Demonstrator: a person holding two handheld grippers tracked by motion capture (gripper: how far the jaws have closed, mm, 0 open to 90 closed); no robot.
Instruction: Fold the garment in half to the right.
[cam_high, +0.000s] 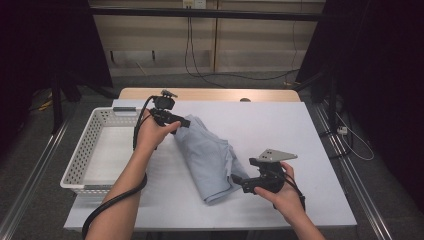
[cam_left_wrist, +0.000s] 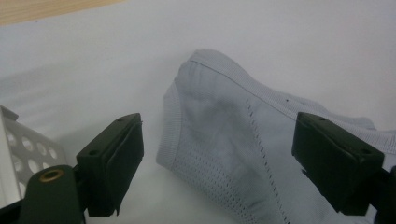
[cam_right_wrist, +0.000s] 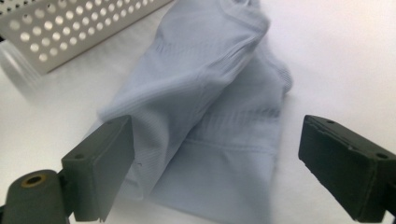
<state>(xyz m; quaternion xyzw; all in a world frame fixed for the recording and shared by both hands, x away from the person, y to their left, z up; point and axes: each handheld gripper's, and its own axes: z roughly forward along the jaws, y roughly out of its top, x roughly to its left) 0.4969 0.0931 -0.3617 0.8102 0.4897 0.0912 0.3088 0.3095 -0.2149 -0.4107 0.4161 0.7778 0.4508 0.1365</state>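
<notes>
A light blue-grey folded garment (cam_high: 210, 157) lies crumpled on the white table cover (cam_high: 280, 130), running from back left to front right. My left gripper (cam_high: 185, 121) hovers at its far end, jaws open. In the left gripper view the ribbed, perforated cloth (cam_left_wrist: 219, 130) lies beyond the two pads, untouched. My right gripper (cam_high: 235, 179) is at the garment's near end, also open. In the right gripper view the cloth (cam_right_wrist: 210, 107) lies ahead of the spread jaws, and the left pad (cam_right_wrist: 100, 172) stands close beside a fold.
A white perforated basket (cam_high: 82, 150) stands at the table's left, close to the garment; its wall shows in the right gripper view (cam_right_wrist: 70, 28). Bare cover stretches to the right. The wooden table edge (cam_high: 210, 94) runs along the back.
</notes>
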